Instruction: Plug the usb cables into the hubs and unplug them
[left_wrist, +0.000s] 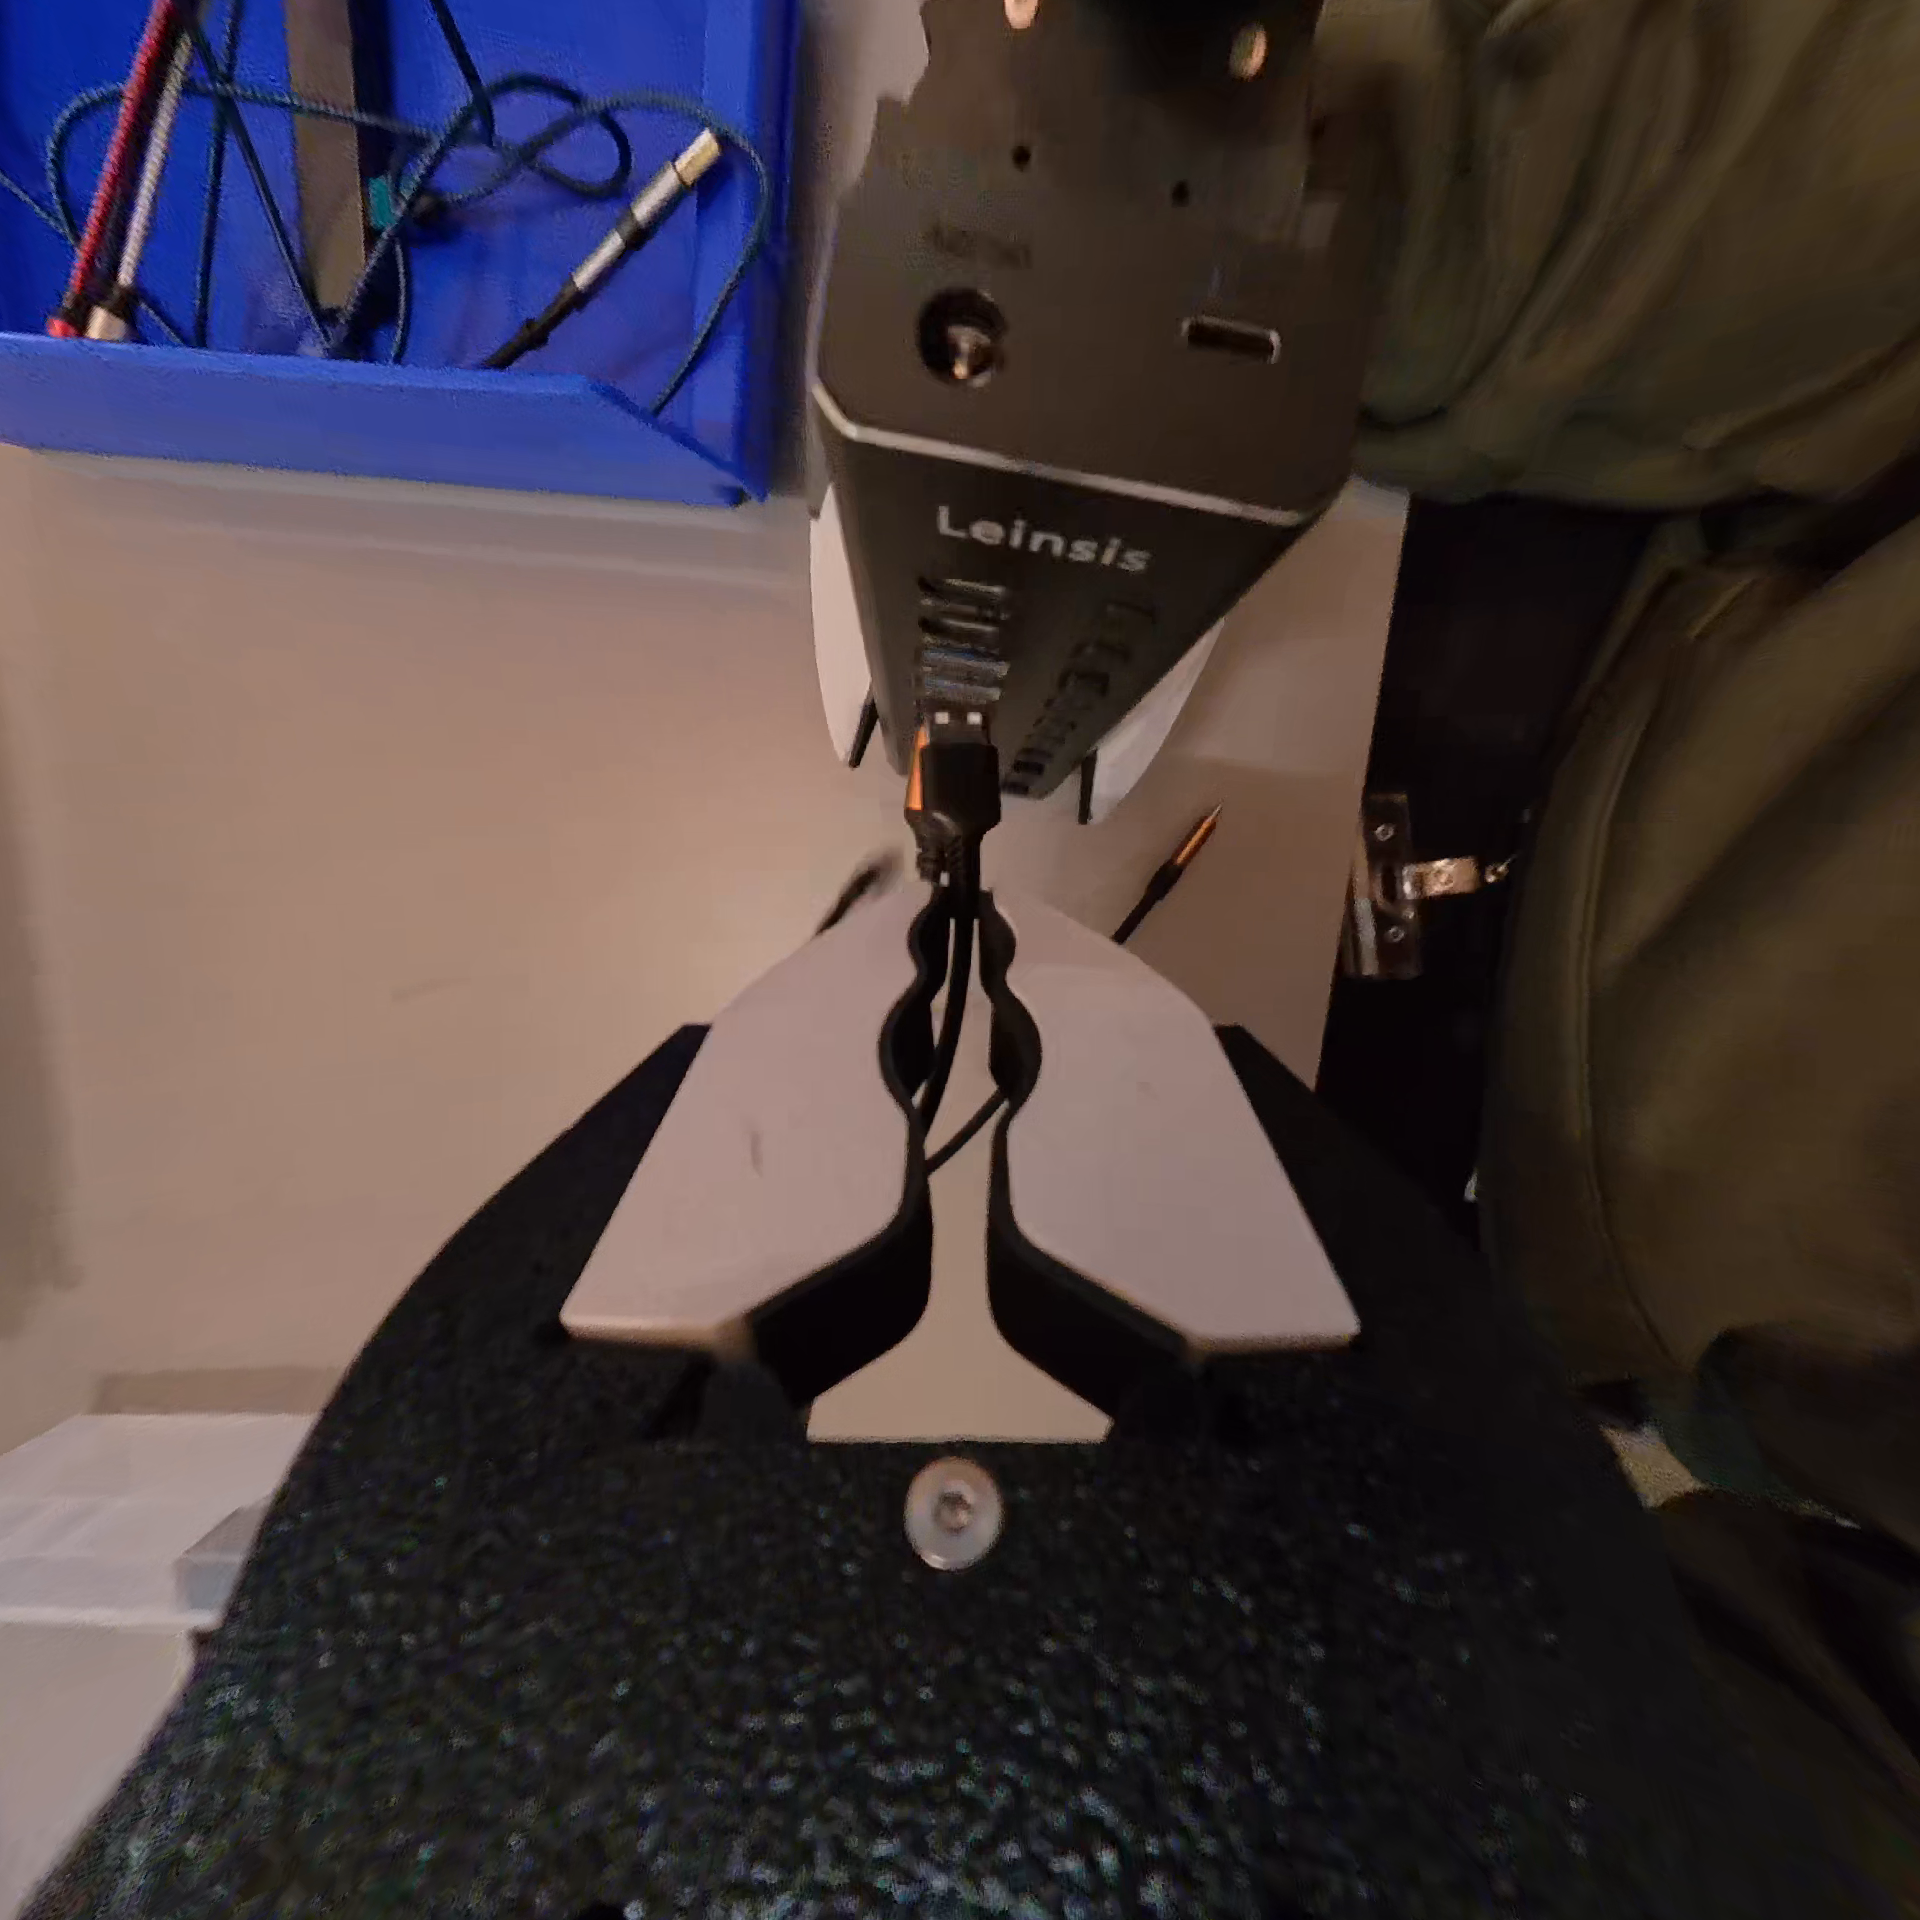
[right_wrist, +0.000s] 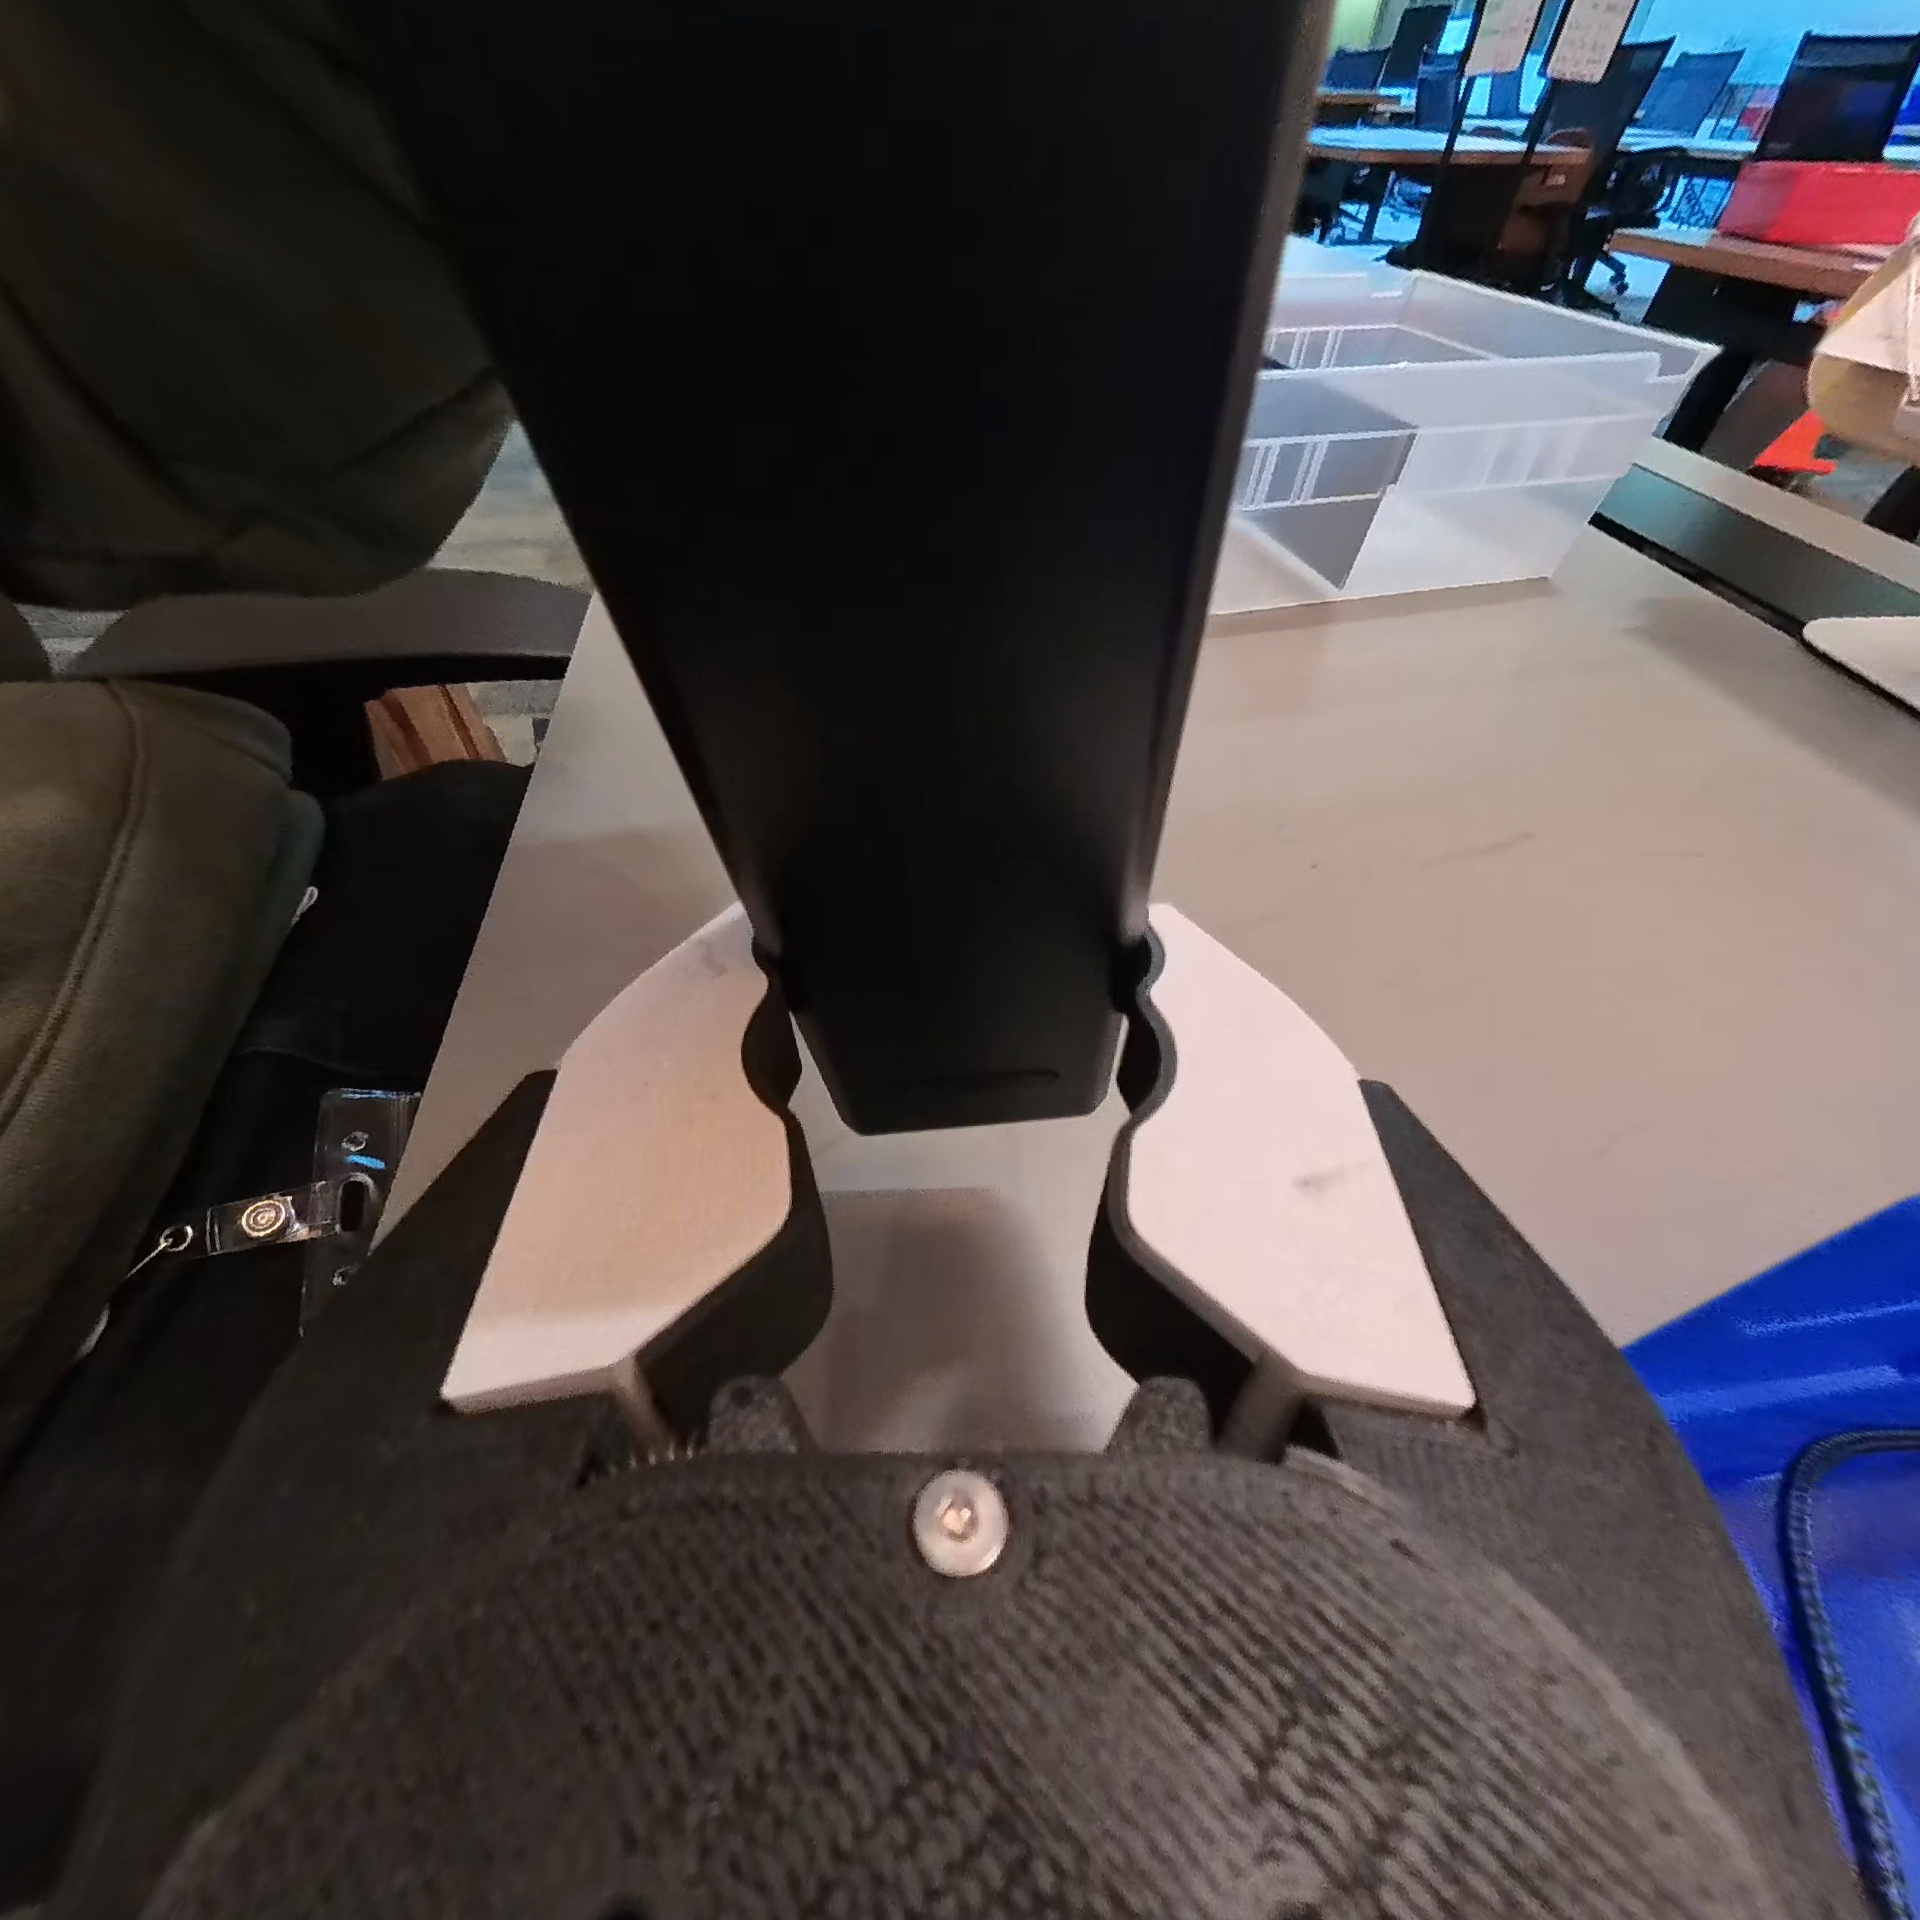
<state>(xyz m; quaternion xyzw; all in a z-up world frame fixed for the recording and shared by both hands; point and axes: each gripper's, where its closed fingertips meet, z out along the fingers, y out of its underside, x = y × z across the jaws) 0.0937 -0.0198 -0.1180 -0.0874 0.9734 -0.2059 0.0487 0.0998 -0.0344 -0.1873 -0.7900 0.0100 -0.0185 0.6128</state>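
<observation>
A black USB hub (left_wrist: 1060, 416) is held up over the table, its port face tilted toward my left gripper. My right gripper (right_wrist: 956, 956) is shut on the hub's (right_wrist: 914, 520) narrow end; its white fingers (left_wrist: 840, 665) show behind the hub in the left wrist view. My left gripper (left_wrist: 956, 904) is shut on a black USB cable (left_wrist: 951, 997) just behind its black-and-orange plug (left_wrist: 951, 779). The plug's metal tip sits at the mouth of a port in the hub's left row. I cannot tell how deep it is in.
A blue bin (left_wrist: 364, 416) at the upper left holds several loose cables, one with a silver plug (left_wrist: 675, 197). Another cable end (left_wrist: 1195, 842) lies on the beige table (left_wrist: 416, 831). A person's olive sleeve (left_wrist: 1662, 312) is on the right. A clear plastic bin (right_wrist: 1455, 416) stands farther off. Tip to tip, the grippers are about 8 cm apart.
</observation>
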